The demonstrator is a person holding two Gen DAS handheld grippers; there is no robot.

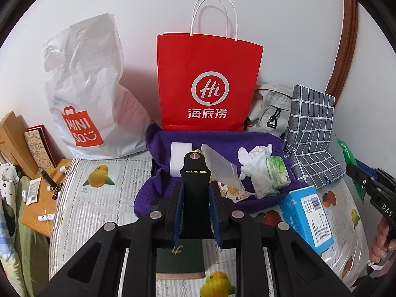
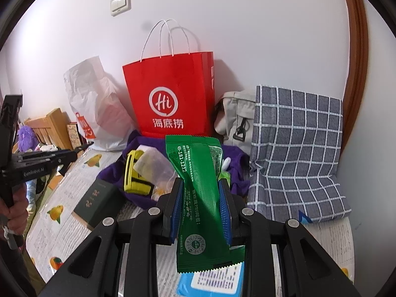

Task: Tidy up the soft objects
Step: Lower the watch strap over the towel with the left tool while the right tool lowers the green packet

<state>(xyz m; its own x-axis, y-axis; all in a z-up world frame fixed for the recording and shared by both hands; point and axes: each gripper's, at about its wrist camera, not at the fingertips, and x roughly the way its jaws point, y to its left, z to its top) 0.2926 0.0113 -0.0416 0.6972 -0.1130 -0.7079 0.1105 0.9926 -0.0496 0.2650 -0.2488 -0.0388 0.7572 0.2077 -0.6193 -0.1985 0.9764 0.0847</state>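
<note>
White plastic, crumpled and printed with an orange logo, forms the shopping bag (image 1: 84, 94) leaning on the wall at the far left, behind the fruit-patterned worktop (image 1: 99, 198). Next to it stands a red paper bag (image 1: 208, 84) with white cord handles. In front of the red bag lies a purple towel (image 1: 259, 141) that carries the soft things: a white block (image 1: 179, 153), a translucent pouch (image 1: 220, 165), a white glove (image 1: 255, 156) and a small green tissue pack (image 1: 277, 170).

The left claw (image 1: 195, 193) is closed to a narrow gap on a black strap (image 1: 195, 173), which sticks up and forward from between its blue pads above the towel's near edge. A dark green box (image 1: 180, 259) lies on the worktop under this claw.

Right of the towel, a blue tissue box (image 1: 307, 217) rests on the worktop. Behind it a beige bag (image 1: 267, 106) sits against the wall, with a grey checked cloth (image 1: 311, 133) beside it.

The right claw (image 2: 201, 198) is pinched partway closed on a green packet (image 2: 200, 198), held upright between the pads, above the blue box and in front of the towel. A yellow-and-black strap (image 2: 136, 175) lies on the towel to its left.
</note>
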